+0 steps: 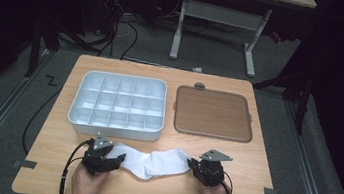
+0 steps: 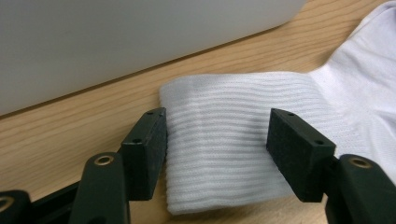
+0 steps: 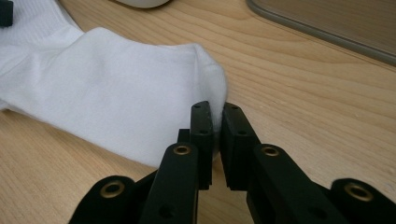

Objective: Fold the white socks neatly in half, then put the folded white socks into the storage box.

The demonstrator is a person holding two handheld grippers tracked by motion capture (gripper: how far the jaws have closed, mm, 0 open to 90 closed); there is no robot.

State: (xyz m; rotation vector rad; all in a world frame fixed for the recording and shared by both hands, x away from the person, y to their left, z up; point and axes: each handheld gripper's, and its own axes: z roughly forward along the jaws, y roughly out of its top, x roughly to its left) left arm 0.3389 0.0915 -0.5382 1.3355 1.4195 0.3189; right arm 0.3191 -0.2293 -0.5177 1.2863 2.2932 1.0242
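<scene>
Showing plain white, with fine ribbing at the cuff: sock [image 1: 151, 161]. Showing pale grey-white: compartment tray [image 1: 114, 126]. Showing brown inside a grey rim: flat lid [image 1: 213, 113]. Showing light wood grain: table [image 1: 252, 163]. Showing black: both grippers [image 1: 112, 162] [image 1: 193, 165].

From above my side, one camera faces forward and down over the table [image 1: 252, 160]. My two jaw cameras sit close, sharing the white sock [image 1: 154, 161].
</scene>
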